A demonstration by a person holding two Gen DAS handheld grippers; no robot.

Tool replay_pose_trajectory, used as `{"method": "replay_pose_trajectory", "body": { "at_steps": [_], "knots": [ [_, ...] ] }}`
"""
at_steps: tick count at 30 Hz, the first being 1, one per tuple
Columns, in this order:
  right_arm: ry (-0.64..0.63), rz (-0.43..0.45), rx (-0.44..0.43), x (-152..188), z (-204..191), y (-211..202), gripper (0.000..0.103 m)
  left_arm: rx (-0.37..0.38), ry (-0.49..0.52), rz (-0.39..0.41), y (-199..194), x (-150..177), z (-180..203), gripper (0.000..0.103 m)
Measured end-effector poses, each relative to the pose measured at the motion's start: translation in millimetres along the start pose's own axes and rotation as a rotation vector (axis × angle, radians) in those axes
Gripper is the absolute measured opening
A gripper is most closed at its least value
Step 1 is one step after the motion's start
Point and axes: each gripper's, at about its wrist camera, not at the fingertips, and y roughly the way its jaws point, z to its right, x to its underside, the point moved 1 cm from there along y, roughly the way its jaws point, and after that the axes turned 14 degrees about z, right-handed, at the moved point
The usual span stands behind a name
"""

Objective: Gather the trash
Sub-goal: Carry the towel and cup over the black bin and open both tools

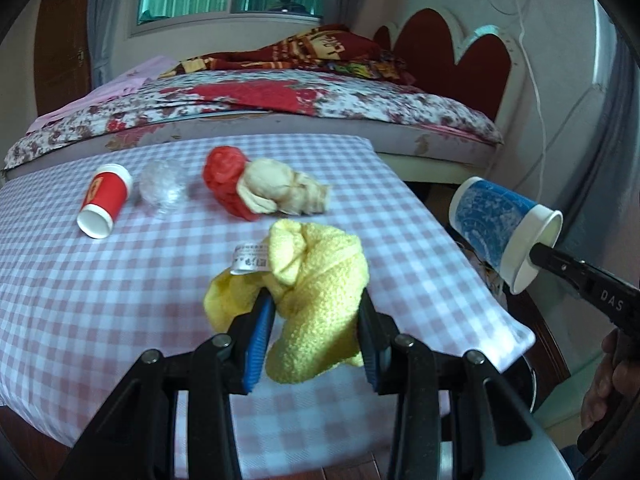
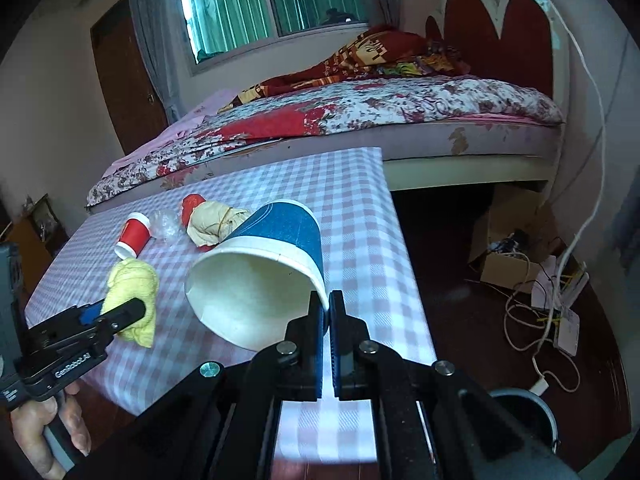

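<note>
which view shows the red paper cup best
The left wrist view. There the red paper cup lies on its side on the checked tablecloth, open end toward the camera, fully visible beside the clear crumpled plastic. The right wrist view shows it too, unblocked, only smaller and farther off.

Colours and patterns. Tablecloth (image 1: 120,280): pink-and-white check. Cloth (image 1: 316,280): pale yellow, with a white printed tag (image 1: 250,261). Held cup (image 2: 276,240): blue outside with a white rim band, white inside; the left view shows a pale speckled print on the blue. Lying cup (image 1: 105,200): red with white rims. Bag (image 1: 224,176): red. Wad (image 1: 280,192): beige. Wrap (image 1: 164,188): clear. Pads (image 1: 258,344): blue, on black jaws. Bedspread (image 1: 360,100): white with red flowers. Headboard (image 1: 452,56): dark red, white-edged.
</note>
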Motion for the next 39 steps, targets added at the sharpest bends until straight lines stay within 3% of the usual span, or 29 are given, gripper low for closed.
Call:
{"method": "replay_pose_trajectory", "body": {
  "at_steps": [14, 28, 39],
  "knots": [
    [0.098, 0.058, 0.104, 29, 62, -93, 0.003, 0.15, 0.094, 0.001, -25, 20, 101, 0.04],
    [0.184, 0.057, 0.269, 69, 133, -165, 0.003, 0.319, 0.188, -0.058, -27, 51, 198, 0.04],
    [0.235, 0.039, 0.369, 101, 173, -206, 0.003, 0.398, 0.245, -0.097, -29, 74, 246, 0.04]
  ]
}}
